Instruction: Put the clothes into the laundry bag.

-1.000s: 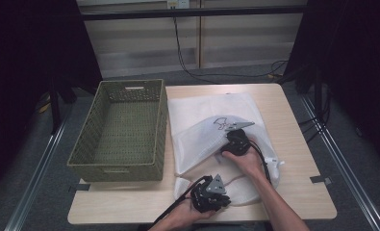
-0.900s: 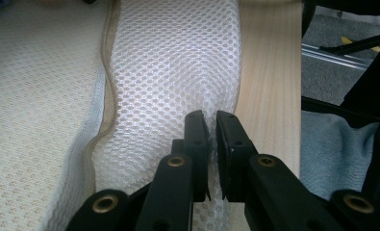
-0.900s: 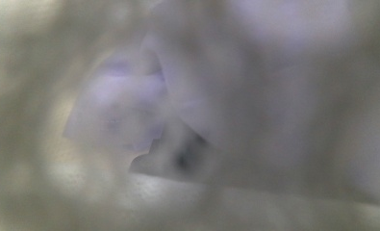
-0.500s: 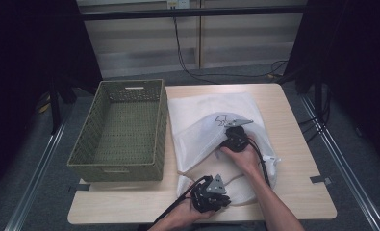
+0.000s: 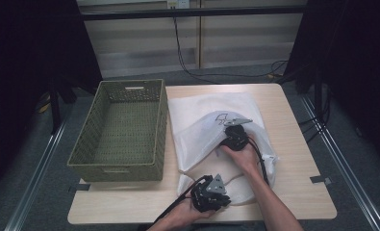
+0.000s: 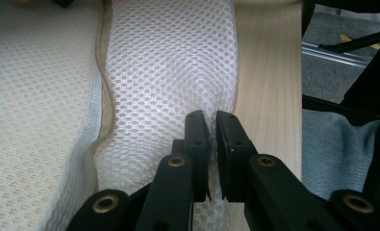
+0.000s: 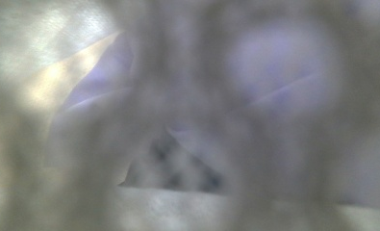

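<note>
Clamped on a fold of white honeycomb-mesh fabric, the left gripper (image 5: 209, 191) sat at the near edge of the pale wooden table (image 5: 300, 144), its two black jaws pressed almost together with the netting pinched between the pads (image 6: 197, 139). That fabric belonged to a large white mesh laundry bag (image 5: 202, 120), which lay rumpled across the middle of the tabletop, just beside a rectangular olive-green woven basket (image 5: 118, 130). In the left gripper view the mesh bulged as a soft rounded ridge ahead of the jaws, its small hexagonal cells catching the light, while a thin beige drawstring cord (image 6: 107, 86) ran in a wavy line along a finer, cream-coloured weave to one side. The right gripper (image 5: 235, 130) rested farther up the bag, near its middle, with the nose buried in the cloth; its jaws had just been opening a little, but whether they gripped anything could not be told, since the right gripper view was a blur of pale fabric pressed close to the lens. A grey three-cornered plate topped each tool. The basket's woven walls sloped slightly outward.
</note>
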Tool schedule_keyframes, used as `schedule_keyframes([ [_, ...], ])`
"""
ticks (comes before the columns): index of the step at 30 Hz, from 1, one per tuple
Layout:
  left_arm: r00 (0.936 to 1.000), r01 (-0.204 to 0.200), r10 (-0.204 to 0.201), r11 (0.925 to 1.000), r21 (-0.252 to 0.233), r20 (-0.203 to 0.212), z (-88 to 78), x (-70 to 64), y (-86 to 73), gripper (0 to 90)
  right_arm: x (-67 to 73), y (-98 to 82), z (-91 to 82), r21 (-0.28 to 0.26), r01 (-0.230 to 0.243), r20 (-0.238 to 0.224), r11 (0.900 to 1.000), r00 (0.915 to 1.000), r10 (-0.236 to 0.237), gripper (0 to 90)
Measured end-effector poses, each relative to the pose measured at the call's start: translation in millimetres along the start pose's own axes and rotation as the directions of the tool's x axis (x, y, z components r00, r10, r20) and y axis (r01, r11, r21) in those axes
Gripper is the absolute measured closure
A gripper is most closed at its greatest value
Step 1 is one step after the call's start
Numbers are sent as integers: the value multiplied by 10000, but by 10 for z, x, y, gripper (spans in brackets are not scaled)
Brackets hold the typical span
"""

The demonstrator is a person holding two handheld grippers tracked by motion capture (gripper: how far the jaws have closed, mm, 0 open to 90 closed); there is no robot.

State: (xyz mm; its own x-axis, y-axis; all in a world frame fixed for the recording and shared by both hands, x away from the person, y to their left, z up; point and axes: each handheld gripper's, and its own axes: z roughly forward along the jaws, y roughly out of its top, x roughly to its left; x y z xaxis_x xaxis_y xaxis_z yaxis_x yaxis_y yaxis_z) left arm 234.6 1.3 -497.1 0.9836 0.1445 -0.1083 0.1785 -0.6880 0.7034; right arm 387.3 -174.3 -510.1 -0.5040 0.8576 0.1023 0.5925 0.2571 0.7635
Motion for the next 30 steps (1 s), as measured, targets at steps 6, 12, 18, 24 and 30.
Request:
schedule_keyframes([
  [6,9998,207,-205,9995,-220,86,13,15,-8,845,37,-35,-51,100,25,-492,9999,9988,-20,608],
  [12,9999,167,-167,9999,-43,22,-1,13,-5,845,51,-80,-131,150,148,-808,9998,9966,-136,583],
  [18,9999,146,-146,9998,-154,3,7,6,-9,844,77,-102,-171,150,173,-1016,9997,9947,-157,566],
  [24,9998,187,-187,9997,-172,-10,8,2,-12,844,98,-122,-225,160,279,-1361,9995,9904,-254,541],
  [30,9999,130,-130,9998,-158,-9,7,5,-10,844,116,-148,-347,269,214,-1852,9994,9826,-161,479],
])
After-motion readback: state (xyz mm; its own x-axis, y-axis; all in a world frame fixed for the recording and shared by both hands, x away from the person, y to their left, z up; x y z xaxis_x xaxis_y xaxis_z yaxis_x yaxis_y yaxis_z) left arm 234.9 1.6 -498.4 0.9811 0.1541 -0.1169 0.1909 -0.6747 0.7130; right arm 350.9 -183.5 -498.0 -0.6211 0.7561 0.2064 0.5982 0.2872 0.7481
